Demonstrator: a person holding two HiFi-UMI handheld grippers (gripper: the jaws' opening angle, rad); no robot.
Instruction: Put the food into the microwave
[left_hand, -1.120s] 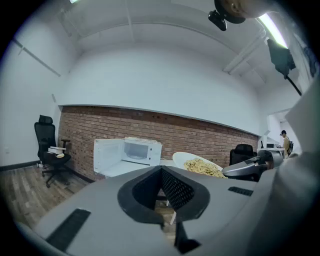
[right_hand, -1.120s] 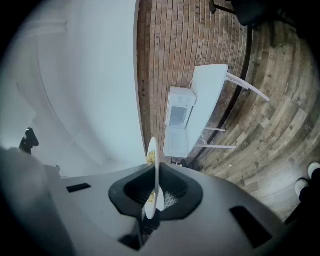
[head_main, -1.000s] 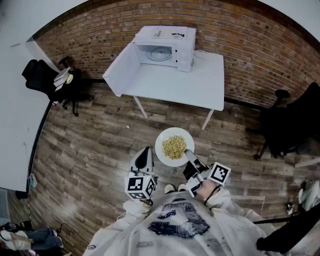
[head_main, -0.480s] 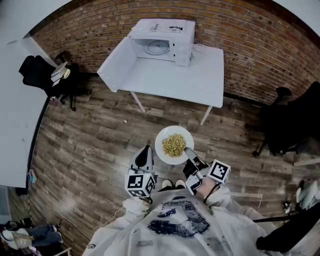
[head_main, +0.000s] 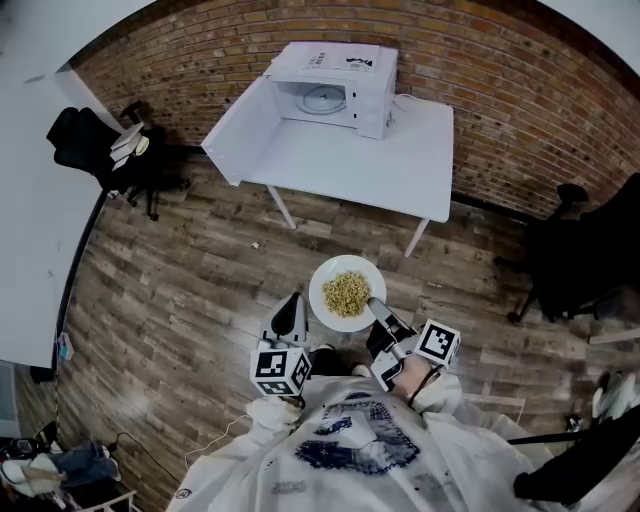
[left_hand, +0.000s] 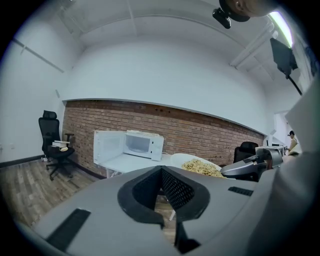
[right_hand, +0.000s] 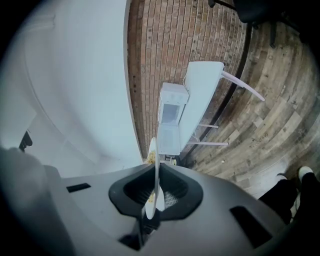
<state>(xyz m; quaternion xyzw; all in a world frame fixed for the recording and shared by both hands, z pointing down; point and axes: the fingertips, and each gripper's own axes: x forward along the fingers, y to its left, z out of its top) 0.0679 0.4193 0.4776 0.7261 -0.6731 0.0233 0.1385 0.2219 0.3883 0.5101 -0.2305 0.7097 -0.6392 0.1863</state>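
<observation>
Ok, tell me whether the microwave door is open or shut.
Open: the microwave door stands swung wide, and the turntable inside shows.

Head view: from high overhead, facing steeply down on the brown wood-plank floor (head_main: 180, 290), well away from the white microwave oven with open door (head_main: 335, 90) at the far edge of the white rectangular table (head_main: 400, 170).

Left gripper view: low and level, facing oven and red brick wall (left_hand: 200, 130) from well back.

Right gripper view: rolled sideways, same oven, table and wall ahead, white round plate of yellow food (right_hand: 154, 197) edge-on, close to the lens.
</observation>
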